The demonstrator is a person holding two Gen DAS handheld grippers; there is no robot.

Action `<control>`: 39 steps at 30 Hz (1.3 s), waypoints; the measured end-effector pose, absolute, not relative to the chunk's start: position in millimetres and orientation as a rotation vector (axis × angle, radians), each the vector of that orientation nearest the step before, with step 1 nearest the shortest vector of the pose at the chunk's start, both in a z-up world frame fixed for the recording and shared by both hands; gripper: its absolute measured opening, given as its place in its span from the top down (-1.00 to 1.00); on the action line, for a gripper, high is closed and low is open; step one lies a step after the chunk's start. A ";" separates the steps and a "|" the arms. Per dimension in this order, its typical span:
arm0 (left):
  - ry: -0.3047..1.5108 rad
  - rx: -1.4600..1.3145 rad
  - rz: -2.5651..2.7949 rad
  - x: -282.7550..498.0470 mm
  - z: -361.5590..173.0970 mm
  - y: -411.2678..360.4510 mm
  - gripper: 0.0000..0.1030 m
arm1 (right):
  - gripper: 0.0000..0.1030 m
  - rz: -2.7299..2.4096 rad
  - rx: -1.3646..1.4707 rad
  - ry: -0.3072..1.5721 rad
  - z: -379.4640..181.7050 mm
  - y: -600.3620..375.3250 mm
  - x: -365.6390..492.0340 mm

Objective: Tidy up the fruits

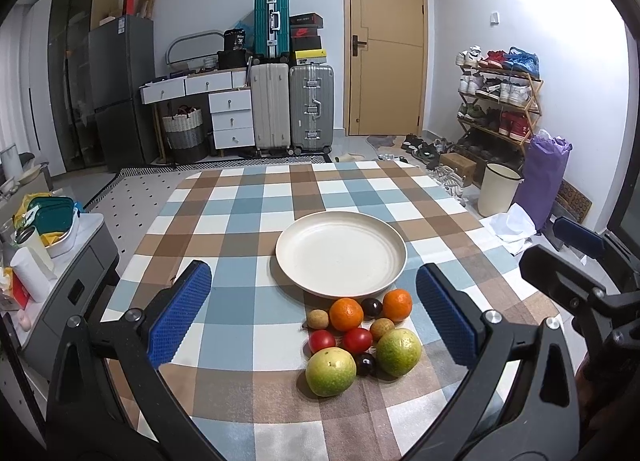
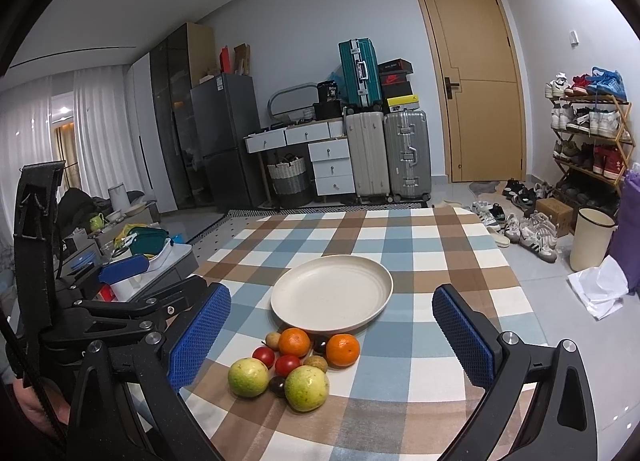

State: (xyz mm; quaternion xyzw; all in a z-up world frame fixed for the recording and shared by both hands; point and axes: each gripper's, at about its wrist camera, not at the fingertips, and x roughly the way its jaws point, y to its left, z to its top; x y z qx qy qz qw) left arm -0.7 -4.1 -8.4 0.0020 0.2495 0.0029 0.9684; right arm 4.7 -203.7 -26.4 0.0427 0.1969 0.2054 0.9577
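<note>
A cream plate point(image 1: 341, 229) point(image 2: 332, 281) sits bare on the checked tablecloth point(image 1: 248, 205). Just in front of it lies a cluster of fruit: two oranges point(image 1: 346, 313) point(image 2: 294, 342), two green guavas point(image 1: 331, 371) point(image 2: 306, 387), two red tomatoes point(image 1: 357, 340) point(image 2: 287, 365), two dark plums point(image 1: 371, 306) and two small brown fruits point(image 1: 318, 319). My left gripper point(image 1: 314, 319) is open and empty, hovering above the near side of the cluster. My right gripper point(image 2: 332, 341) is open and empty, also above the fruit. The right gripper also shows at the right edge of the left wrist view point(image 1: 576, 261).
A grey side cabinet point(image 1: 76, 269) with boxes and cups stands left of the table. Beyond the table are suitcases point(image 1: 292, 109), white drawers, a fridge, a door, a shoe rack point(image 1: 500, 101), a cream bin point(image 1: 498, 189) and loose shoes on the floor.
</note>
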 end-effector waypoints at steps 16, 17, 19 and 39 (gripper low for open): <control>0.505 0.001 0.006 -0.6 -9.1 -5.5 -0.98 | -1.00 0.411 0.080 0.401 -22.4 -208.0 1.2; 0.504 0.000 0.007 -1.2 -9.5 -7.0 -0.98 | -1.00 0.411 0.082 0.403 -21.9 -208.7 1.3; 0.504 0.004 0.006 -0.6 -9.2 -6.2 -0.98 | -1.00 0.411 0.082 0.405 -22.6 -208.7 1.2; 0.509 0.000 0.003 -0.6 -10.6 -5.8 -0.98 | -1.00 0.417 0.080 0.412 -25.8 -205.3 1.1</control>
